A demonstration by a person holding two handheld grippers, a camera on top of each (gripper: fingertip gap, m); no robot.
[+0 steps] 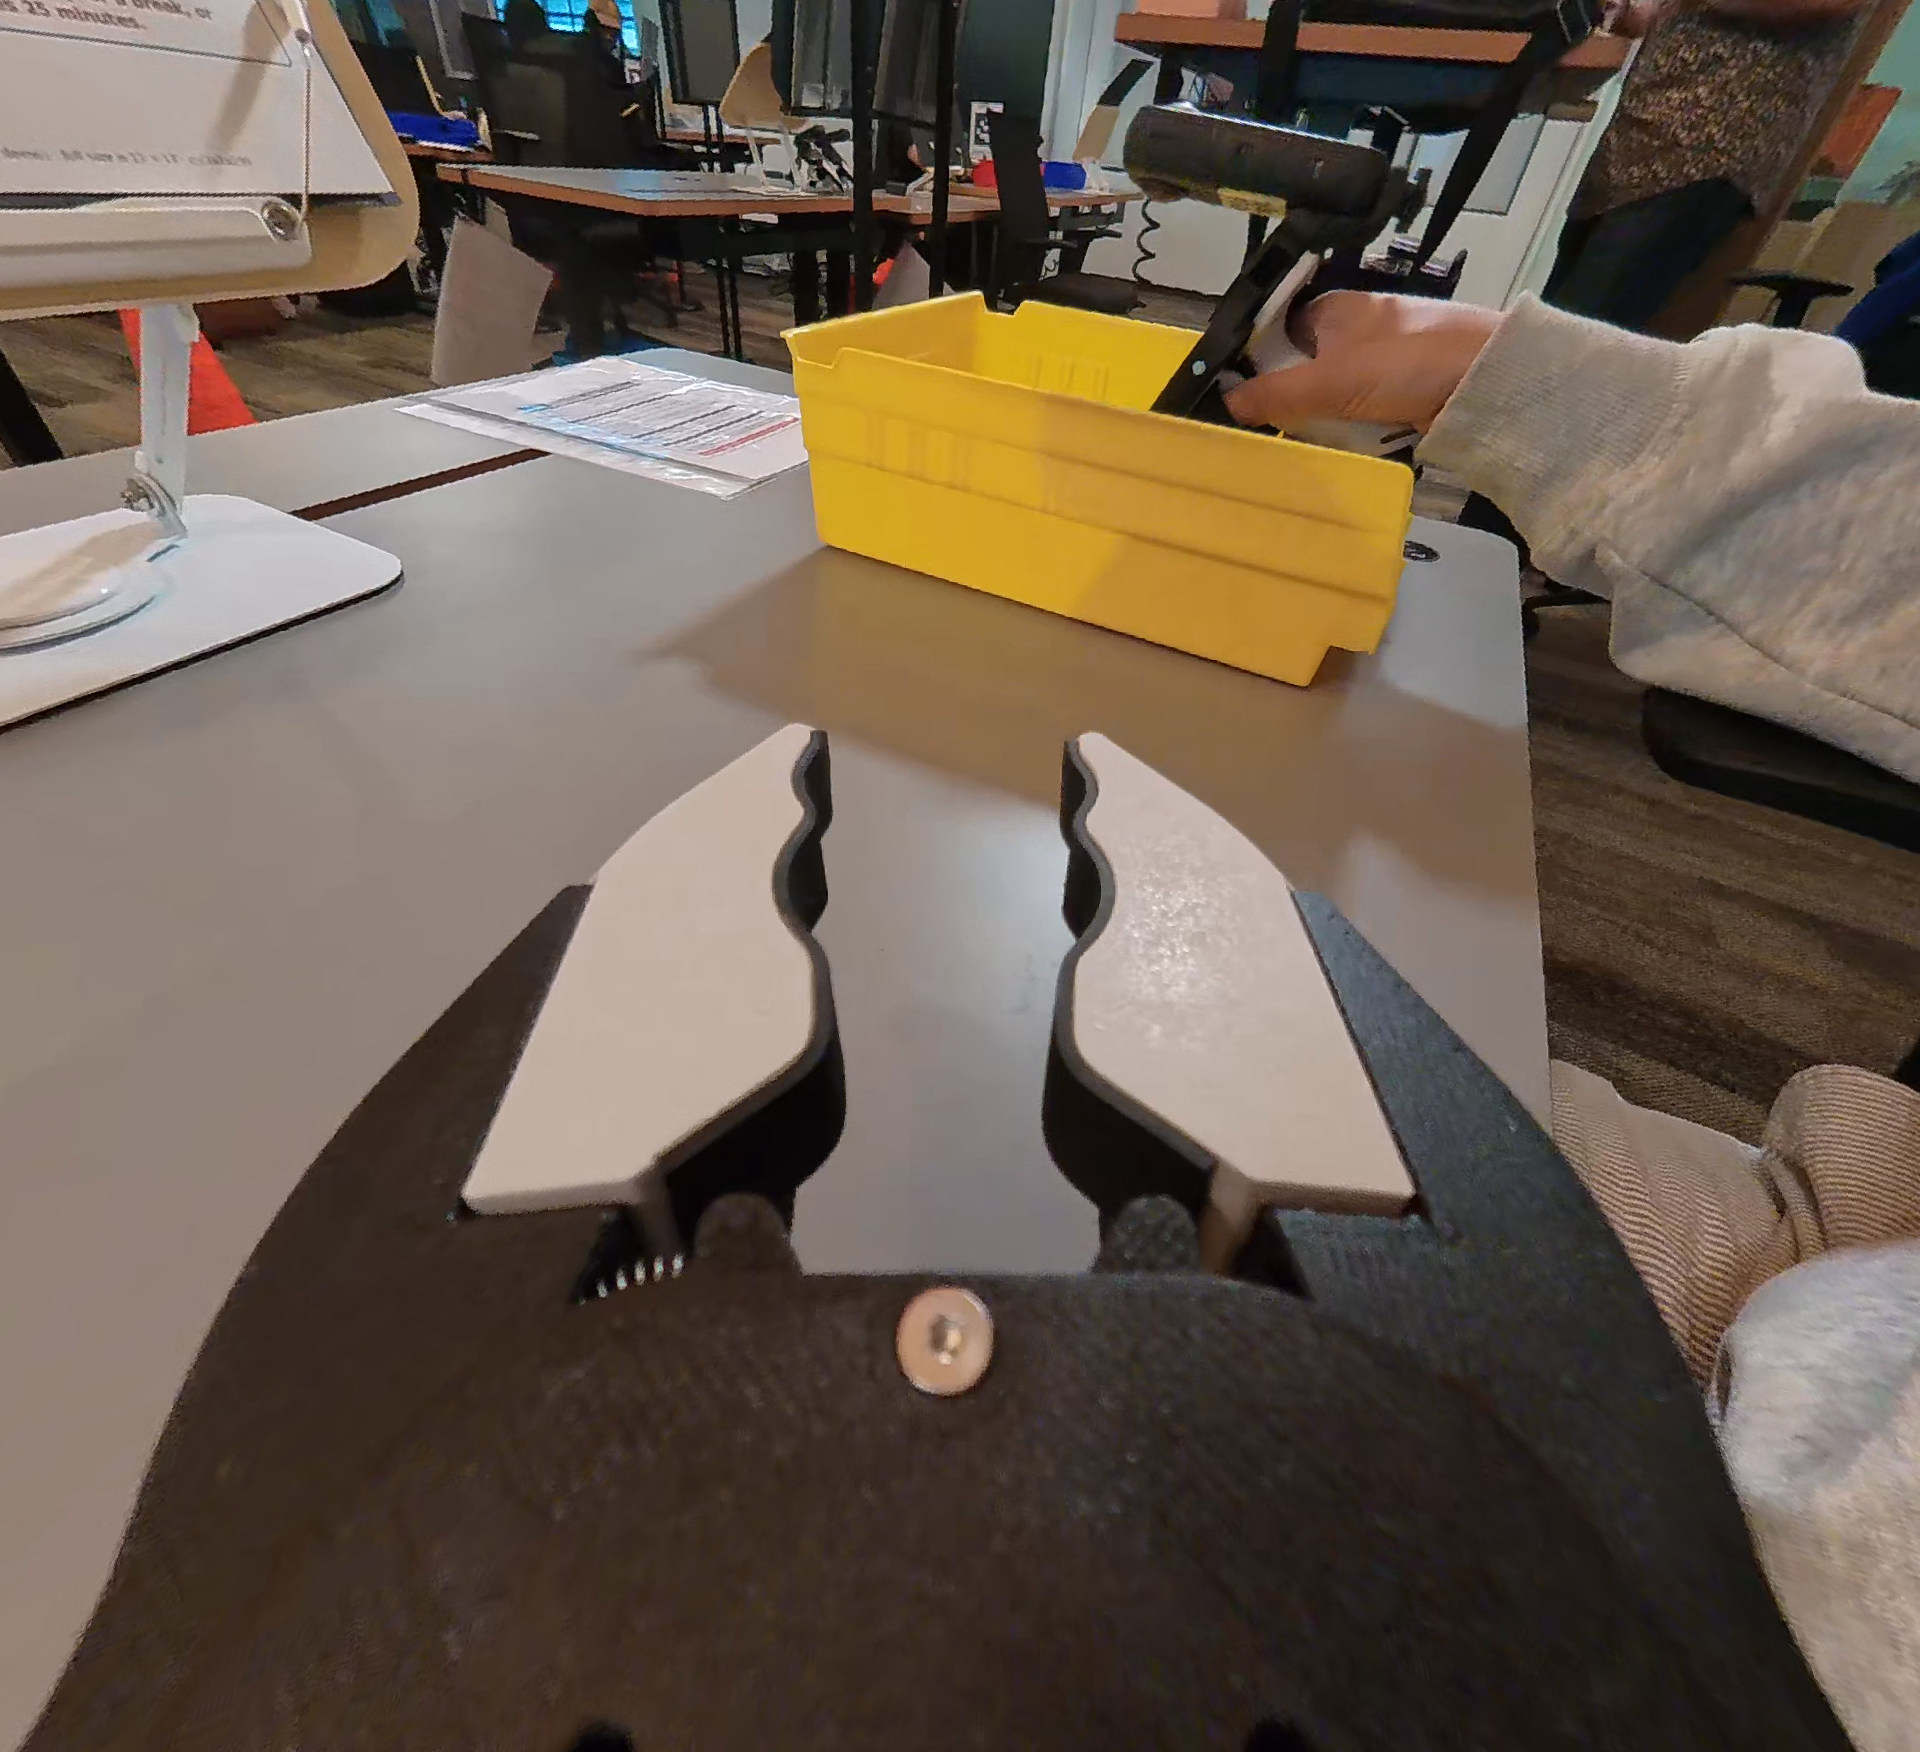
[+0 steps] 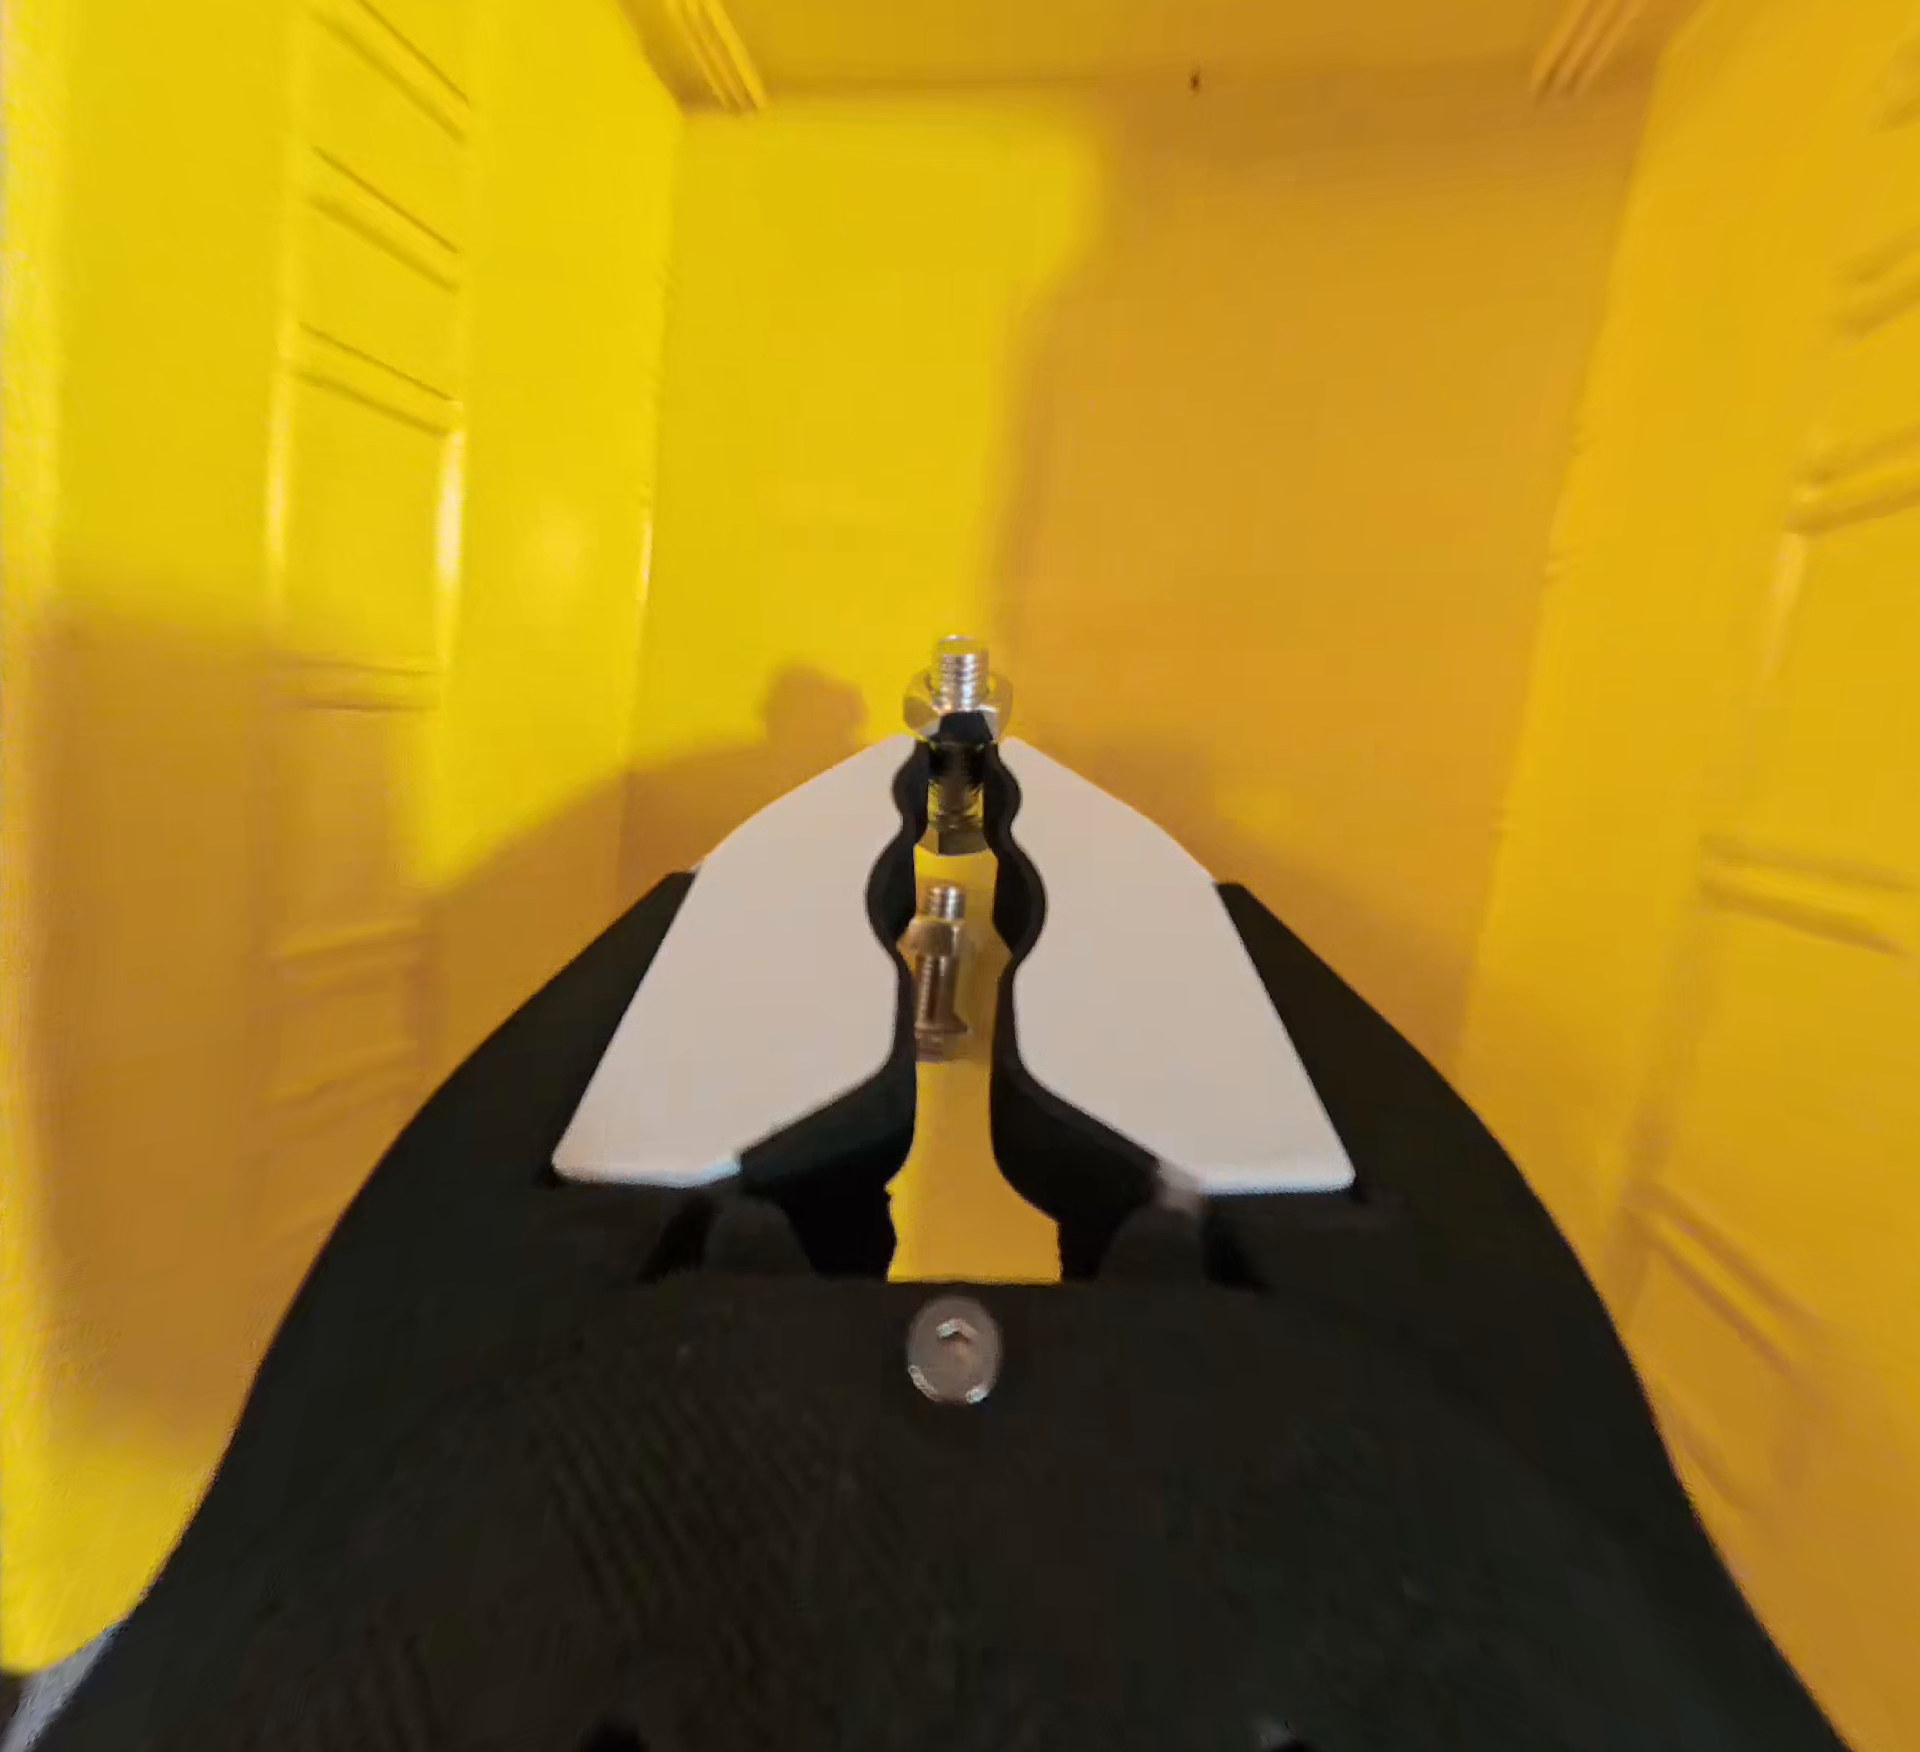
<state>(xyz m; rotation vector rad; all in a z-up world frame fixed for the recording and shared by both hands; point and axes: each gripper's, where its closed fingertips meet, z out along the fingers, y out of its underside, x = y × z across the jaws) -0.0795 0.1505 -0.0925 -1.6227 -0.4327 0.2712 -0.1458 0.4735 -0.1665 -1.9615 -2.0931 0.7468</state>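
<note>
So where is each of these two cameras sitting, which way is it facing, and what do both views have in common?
Left wrist view: sits on the left gripper, low over the grey table, facing the yellow bin; shows its own open fingers, plus the person's hand dipping the right gripper into the bin.
Right wrist view: sits on the right gripper, inside the bin, facing its far wall; its fingers are shut on a bolt with nut, a second bolt below.
Shared: the yellow bin, outside versus inside.
</note>
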